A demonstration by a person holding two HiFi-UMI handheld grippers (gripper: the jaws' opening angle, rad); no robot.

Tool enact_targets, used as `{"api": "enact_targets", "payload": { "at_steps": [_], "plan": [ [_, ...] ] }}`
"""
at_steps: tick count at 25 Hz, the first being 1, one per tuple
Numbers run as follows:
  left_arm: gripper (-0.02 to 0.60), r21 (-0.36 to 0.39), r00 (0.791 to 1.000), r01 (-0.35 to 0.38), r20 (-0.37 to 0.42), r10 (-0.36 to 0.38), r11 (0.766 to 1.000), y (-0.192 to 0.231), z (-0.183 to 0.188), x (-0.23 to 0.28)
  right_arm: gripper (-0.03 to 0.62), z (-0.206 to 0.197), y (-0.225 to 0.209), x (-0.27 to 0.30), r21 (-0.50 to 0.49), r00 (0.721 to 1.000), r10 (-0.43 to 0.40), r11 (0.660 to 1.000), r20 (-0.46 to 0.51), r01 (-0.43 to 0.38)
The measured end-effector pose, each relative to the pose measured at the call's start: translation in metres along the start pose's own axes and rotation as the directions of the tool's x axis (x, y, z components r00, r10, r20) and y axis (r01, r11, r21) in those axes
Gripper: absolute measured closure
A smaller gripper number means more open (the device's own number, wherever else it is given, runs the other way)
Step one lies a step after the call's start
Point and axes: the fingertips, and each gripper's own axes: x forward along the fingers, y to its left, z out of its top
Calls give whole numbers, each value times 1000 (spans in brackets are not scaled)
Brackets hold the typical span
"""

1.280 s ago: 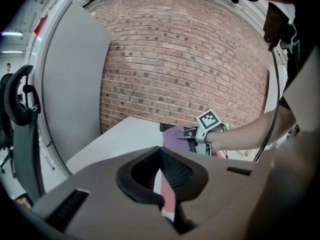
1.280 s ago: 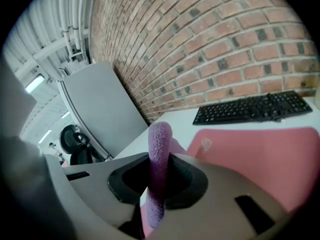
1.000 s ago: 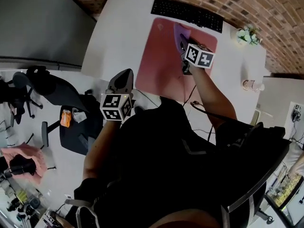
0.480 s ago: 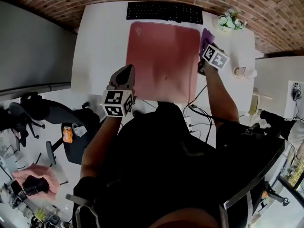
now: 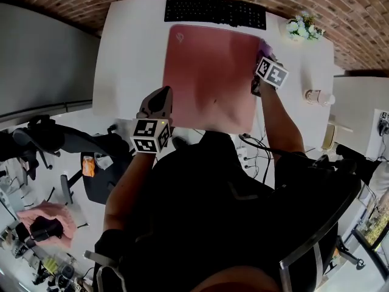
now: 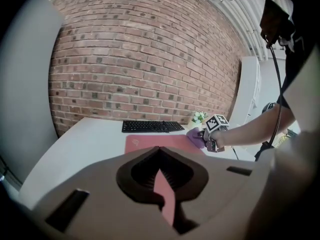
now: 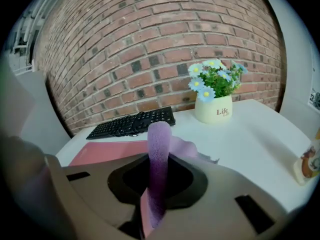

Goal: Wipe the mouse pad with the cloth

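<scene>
- Two grippers in frame, only one loaded.
- Right gripper: jaws clamped on a fold of the purple cloth. The fold stands up between them and the rest spills forward past the tips.
- From the head view the cloth sits at about 2 o'clock on the pink mouse pad, right at its right edge near the far corner. Can't tell how hard it presses on the pad.
- Left gripper: jaws closed together with nothing gripped. Only a thin pink sliver shows at the seam in its own view.
- It hangs at about 7 o'clock of the pad, off the near-left corner over the desk edge, clear of the pad.
- It points toward the brick wall, with the other gripper and the cloth visible at its 1 o'clock.
- The pad lies flat on the white desk, long side running away from the person.
- Black keyboard at 12 o'clock of the pad, just beyond its far edge.
- Cream flower pot with blue and white flowers at 1 o'clock of the right gripper, near the wall.
- Small bottle at about 4 o'clock of the right gripper, apart from the pad.
- Dark office chair on the floor at 9 o'clock of the left gripper.
</scene>
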Motion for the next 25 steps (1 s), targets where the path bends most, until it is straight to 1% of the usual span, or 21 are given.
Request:
{"api": "enact_targets", "payload": {
  "at_steps": [6, 12, 17, 25],
  "plan": [
    [577, -31, 998, -55, 7, 55, 998, 15, -3, -13, 534, -10, 30, 15, -17, 998, 46, 999, -33, -47],
    [577, -49, 997, -79, 10, 79, 996, 20, -8, -23, 534, -13, 57, 27, -42, 995, 86, 995, -59, -88],
    [577, -68, 994, -110, 18, 112, 992, 27, -10, -33, 534, -16, 87, 34, -78, 988, 134, 987, -79, -140],
    [577, -104, 985, -170, 21, 173, 980, 37, -19, -54, 534, -24, 137, 46, -109, 972, 206, 970, -115, -218]
  ]
}}
